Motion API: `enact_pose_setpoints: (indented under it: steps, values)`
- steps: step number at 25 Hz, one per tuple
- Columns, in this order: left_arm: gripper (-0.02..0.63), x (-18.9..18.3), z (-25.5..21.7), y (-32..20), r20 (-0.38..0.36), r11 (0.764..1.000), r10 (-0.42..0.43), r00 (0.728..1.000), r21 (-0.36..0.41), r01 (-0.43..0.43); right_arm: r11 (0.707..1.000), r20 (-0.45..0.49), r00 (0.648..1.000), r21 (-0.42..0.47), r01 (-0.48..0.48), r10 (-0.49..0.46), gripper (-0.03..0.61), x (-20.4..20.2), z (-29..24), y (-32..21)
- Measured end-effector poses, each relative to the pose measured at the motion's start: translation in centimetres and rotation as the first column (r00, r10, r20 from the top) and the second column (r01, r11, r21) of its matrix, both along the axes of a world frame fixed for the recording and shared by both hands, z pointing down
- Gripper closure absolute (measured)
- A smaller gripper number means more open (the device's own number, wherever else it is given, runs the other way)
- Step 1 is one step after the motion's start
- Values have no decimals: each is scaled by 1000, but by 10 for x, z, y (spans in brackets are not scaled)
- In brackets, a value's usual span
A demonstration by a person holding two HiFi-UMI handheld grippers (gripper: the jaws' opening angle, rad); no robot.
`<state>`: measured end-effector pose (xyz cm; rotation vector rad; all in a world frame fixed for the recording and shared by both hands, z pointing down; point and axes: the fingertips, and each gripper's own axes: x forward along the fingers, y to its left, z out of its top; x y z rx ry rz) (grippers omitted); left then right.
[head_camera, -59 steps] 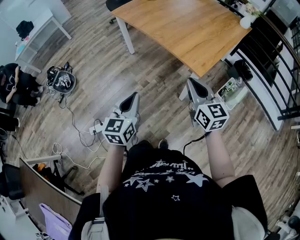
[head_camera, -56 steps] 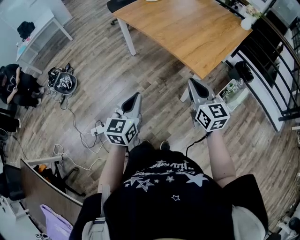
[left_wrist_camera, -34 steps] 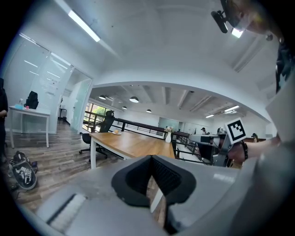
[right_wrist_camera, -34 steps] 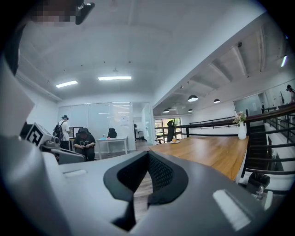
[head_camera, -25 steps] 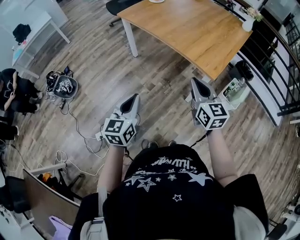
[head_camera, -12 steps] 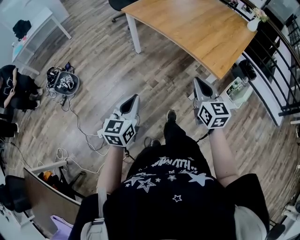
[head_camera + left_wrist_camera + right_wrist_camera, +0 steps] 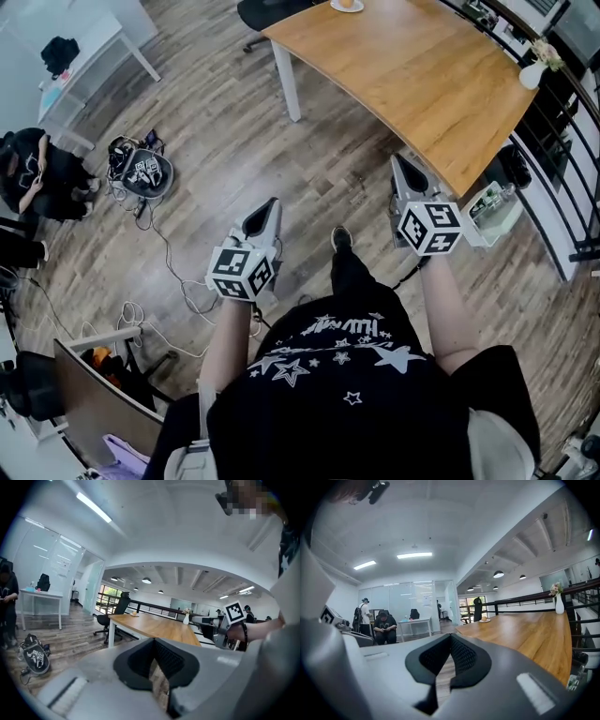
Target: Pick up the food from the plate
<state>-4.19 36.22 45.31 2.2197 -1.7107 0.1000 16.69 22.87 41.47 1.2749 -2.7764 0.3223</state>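
Table (image 7: 412,66) nearer | food (image 7: 347,4) far ahead of right claw (image 7: 397,161), shut

The wooden surface (image 7: 412,66) stands far and to the right on the plank floor (image 7: 216,141). A plate (image 7: 347,5) lies at its far left end, and a white vase (image 7: 532,75) stands at its right edge. On the floor at left lie cables (image 7: 164,272) and a bag (image 7: 142,171).

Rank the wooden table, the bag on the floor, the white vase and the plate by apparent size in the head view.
1. wooden table, by far the largest.
2. bag.
3. white vase and plate: both tiny and alike. The top edge cuts the plate, so I won't rank them.
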Motion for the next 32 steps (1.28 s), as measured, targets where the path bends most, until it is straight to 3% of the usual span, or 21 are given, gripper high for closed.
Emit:
enact_pose_setpoints:
  steps: [13, 18, 32]
  values:
    - [613, -43, 5, -142, -8, 998, -49, 999, -38, 49, 997, 4, 999, -54, 46, -45, 577, -55, 10, -153]
    - [612, -43, 5, -184, -11, 997, -59, 998, -48, 59, 995, 8, 999, -84, 46, -46, 577, -55, 17, -199]
    - [612, -28, -4, -287, 9, 997, -79, 997, -18, 79, 996, 47, 997, -63, 69, -66, 577, -44, 10, -309]
